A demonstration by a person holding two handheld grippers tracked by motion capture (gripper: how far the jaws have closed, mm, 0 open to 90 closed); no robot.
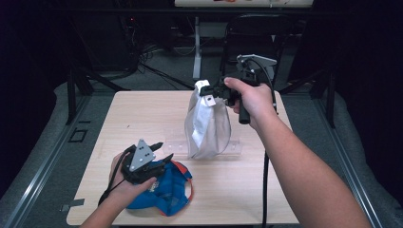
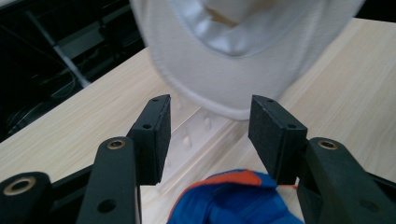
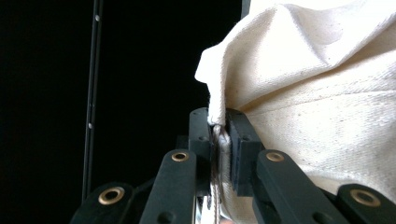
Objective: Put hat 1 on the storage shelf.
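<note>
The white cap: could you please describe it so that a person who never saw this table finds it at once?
On the wooden table, look past the middle, where the right gripper pinches fabric. The white cap hangs there, its lower edge above a clear plastic strip. The blue cap lies flat near the left gripper.

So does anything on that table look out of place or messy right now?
Nothing looks damaged or spilled. The white cap hangs off the table, pinched at its edge by the right gripper, and the blue cap lies crumpled under the open left gripper.

bare table (image 1: 133, 118) left, white cap (image 1: 206, 126) hanging mid-table, blue cap (image 1: 166, 190) blocking near edge
</note>
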